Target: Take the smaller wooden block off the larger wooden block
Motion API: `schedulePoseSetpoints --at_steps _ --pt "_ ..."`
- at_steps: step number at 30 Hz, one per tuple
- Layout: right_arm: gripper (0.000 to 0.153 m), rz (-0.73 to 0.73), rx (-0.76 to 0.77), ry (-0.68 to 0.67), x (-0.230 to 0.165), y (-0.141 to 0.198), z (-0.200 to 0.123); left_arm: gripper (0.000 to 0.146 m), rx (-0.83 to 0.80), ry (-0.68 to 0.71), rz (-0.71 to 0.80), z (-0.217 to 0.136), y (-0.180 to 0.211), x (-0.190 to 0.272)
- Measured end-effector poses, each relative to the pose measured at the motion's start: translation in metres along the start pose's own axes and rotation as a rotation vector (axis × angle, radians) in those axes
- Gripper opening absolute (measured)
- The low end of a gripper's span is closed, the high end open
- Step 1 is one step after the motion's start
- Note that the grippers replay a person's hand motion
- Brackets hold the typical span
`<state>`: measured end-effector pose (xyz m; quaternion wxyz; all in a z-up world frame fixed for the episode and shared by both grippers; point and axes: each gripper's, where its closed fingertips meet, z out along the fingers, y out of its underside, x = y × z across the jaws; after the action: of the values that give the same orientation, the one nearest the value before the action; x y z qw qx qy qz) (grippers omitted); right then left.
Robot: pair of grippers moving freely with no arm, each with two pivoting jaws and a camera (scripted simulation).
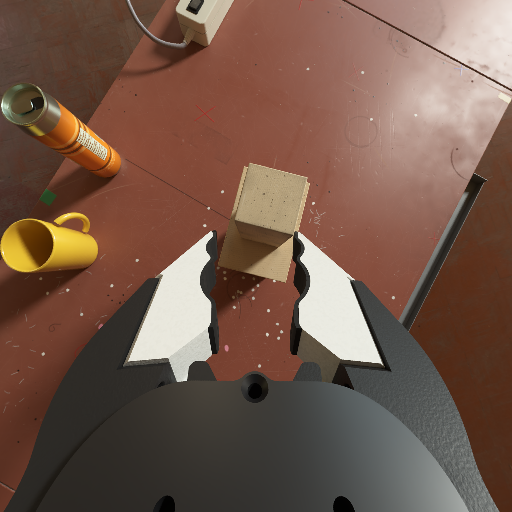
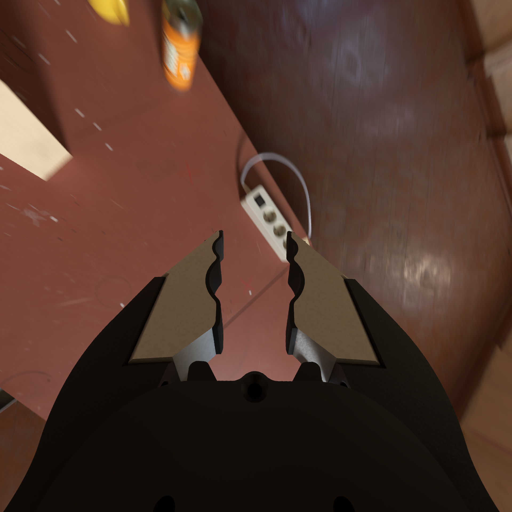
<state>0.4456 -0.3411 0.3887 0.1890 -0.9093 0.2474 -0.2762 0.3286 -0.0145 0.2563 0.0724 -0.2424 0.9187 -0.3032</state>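
A smaller wooden block (image 1: 270,203) stands on a larger, flat wooden block (image 1: 256,261) in the middle of the reddish table (image 1: 360,124). My left gripper (image 1: 254,235) is open and empty, above and just short of the stack, its fingertips to either side of the near edge of the smaller block. My right gripper (image 2: 254,235) is open and empty over the table near its edge. In the blurred right wrist view a pale wooden block (image 2: 25,138) shows at the left edge; I cannot tell which block it is.
An orange can (image 1: 63,130) and a yellow mug (image 1: 47,245) lying on its side are at the left. A white power strip (image 1: 201,19) with a cable lies at the far edge, and shows in the right wrist view (image 2: 266,219). A grey metal rail (image 1: 443,249) runs along the right edge.
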Motion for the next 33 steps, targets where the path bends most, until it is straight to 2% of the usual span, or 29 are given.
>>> schedulePoseSetpoints --at_steps 2,5,7,9,13,18,22,24,28,33 --pt "0.046 -0.027 0.152 -0.075 -0.027 -0.047 -0.023 0.058 0.004 -0.011 -0.011 -0.001 0.002 -0.001" --pt "0.053 -0.155 0.31 -0.287 -0.106 -0.11 -0.03 0.062 0.021 -0.018 -0.058 -0.005 0.005 -0.002" --pt "0.058 -0.263 0.337 -0.422 -0.163 -0.134 -0.013 0.062 0.042 -0.007 -0.098 -0.009 0.008 -0.002" --pt "0.063 -0.4 0.29 -0.48 -0.207 -0.142 0.017 0.062 0.055 -0.014 -0.114 -0.015 0.012 -0.003" --pt "0.069 -0.575 0.262 -0.608 -0.27 -0.152 0.062 0.062 0.077 -0.021 -0.152 -0.027 0.02 -0.003" --pt "0.063 -0.641 0.186 -0.731 -0.303 -0.145 0.091 0.062 0.097 -0.048 -0.199 -0.039 0.033 -0.002" --pt "0.046 -0.568 0.215 -0.811 -0.313 -0.149 0.096 0.06 0.111 -0.059 -0.231 -0.045 0.044 0.001" --pt "0.044 -0.529 0.227 -0.835 -0.314 -0.151 0.096 0.059 0.117 -0.067 -0.241 -0.048 0.05 0.0" --pt "0.044 -0.421 0.259 -0.846 -0.311 -0.155 0.092 0.058 0.141 -0.09 -0.273 -0.057 0.059 -0.003" --pt "0.044 -0.292 0.311 -0.767 -0.289 -0.161 0.085 0.057 0.154 -0.11 -0.303 -0.062 0.069 -0.008"
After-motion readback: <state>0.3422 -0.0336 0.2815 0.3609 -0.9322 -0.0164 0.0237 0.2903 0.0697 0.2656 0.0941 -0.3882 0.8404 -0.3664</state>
